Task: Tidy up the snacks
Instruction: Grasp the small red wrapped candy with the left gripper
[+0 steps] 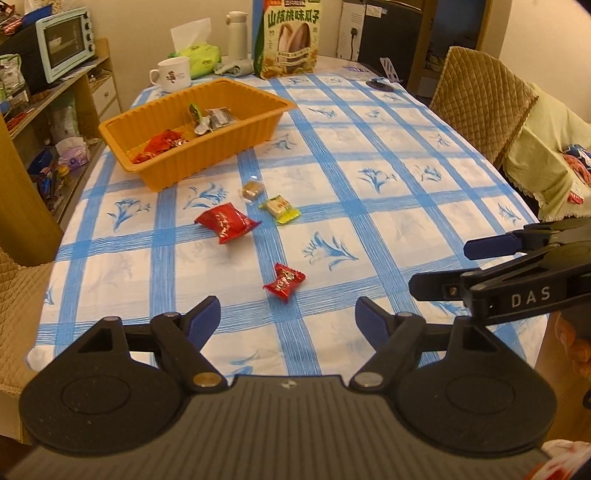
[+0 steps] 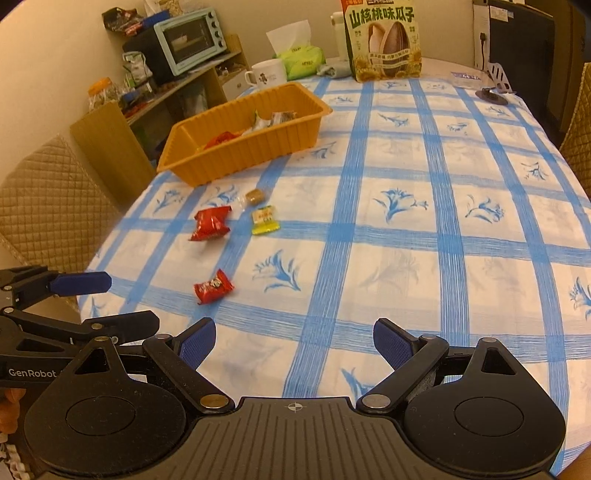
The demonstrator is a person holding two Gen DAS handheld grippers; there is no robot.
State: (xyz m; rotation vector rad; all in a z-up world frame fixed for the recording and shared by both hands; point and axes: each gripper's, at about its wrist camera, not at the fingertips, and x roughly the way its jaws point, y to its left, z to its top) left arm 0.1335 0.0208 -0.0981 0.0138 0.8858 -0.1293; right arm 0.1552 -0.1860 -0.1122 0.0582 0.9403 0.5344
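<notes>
An orange basket (image 1: 225, 147) (image 2: 258, 147) stands at the table's far left and holds several snacks. Loose on the blue-checked cloth lie a small red candy (image 1: 283, 281) (image 2: 213, 287), a larger red packet (image 1: 226, 222) (image 2: 210, 222), a yellow-green candy (image 1: 280, 209) (image 2: 264, 220) and a brown cube in clear wrap (image 1: 252, 189) (image 2: 254, 197). My left gripper (image 1: 288, 323) (image 2: 107, 299) is open and empty, just short of the small red candy. My right gripper (image 2: 294, 341) (image 1: 439, 266) is open and empty, to the right of the left one.
A large sunflower-seed bag (image 1: 288, 37) (image 2: 384, 40), a white mug (image 1: 171, 74), a tissue pack (image 1: 201, 55) and a white flask (image 1: 236, 33) stand at the far end. Quilted chairs (image 1: 480, 96) (image 2: 48, 206) flank the table. A shelf with a toaster oven (image 1: 62, 44) is on the left.
</notes>
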